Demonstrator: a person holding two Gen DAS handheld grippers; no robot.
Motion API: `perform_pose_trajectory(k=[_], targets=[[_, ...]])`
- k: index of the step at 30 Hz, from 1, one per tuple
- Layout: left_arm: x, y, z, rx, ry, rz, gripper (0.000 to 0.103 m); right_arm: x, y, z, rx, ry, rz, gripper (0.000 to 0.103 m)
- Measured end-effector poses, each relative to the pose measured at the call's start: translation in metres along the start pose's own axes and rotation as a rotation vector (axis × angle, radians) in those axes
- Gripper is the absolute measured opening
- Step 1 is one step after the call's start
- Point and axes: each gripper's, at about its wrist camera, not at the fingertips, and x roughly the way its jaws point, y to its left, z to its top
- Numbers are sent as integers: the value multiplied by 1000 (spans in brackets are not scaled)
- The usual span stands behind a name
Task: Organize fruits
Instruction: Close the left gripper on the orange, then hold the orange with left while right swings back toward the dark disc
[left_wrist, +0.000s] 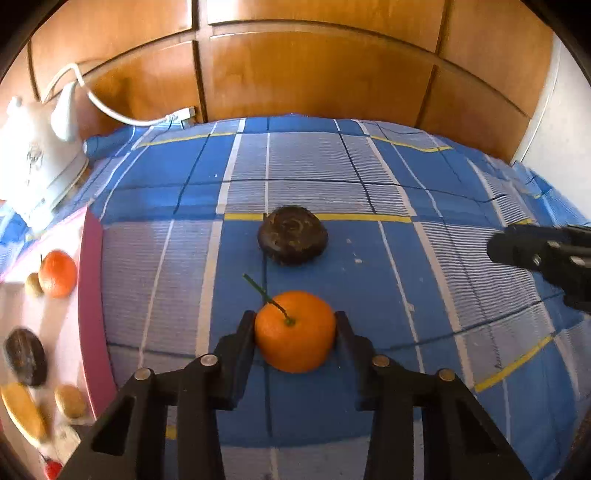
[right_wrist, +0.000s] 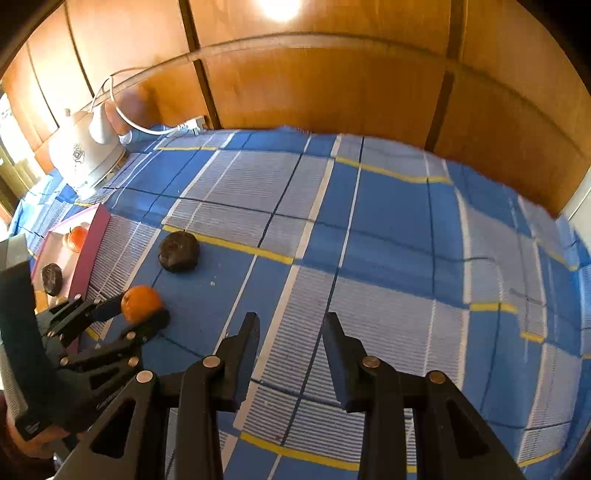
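An orange (left_wrist: 295, 332) with a green stem rests on the blue checked cloth (left_wrist: 369, 177). My left gripper (left_wrist: 295, 315) is shut on it, one finger pressing each side. The right wrist view shows that same left gripper (right_wrist: 135, 314) with the orange (right_wrist: 140, 297) between its fingers. A dark, round, wrinkled fruit (left_wrist: 293, 240) lies just beyond it on the cloth, also visible as the dark fruit (right_wrist: 179, 252). My right gripper (right_wrist: 290, 317) hovers over bare cloth to the right, open a little with nothing between its fingers; its tip (left_wrist: 509, 248) shows at the right edge.
A pink tray (left_wrist: 92, 295) at the left holds another orange (left_wrist: 58, 273), a dark fruit (left_wrist: 25, 356), a yellow fruit (left_wrist: 24, 410) and small brown ones. A white kettle (left_wrist: 40, 162) with a white cable stands behind it. Wooden cupboard doors (left_wrist: 314, 74) close off the back.
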Motion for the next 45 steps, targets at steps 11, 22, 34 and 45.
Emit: perform_pose_trajectory(k=[11, 22, 34, 45], targets=[[-34, 0, -56, 22, -81, 42, 41, -29, 19, 0, -120, -180, -144, 35], [-28, -5, -63, 68, -134, 98, 42, -67, 19, 0, -83, -375, -233, 35], [-28, -9, -66, 95, -148, 128, 43, -110, -37, 5, 185, -522, -325, 35], [-29, -8, -66, 104, -152, 135, 43, -115, -54, 4, 248, -527, -346, 35]])
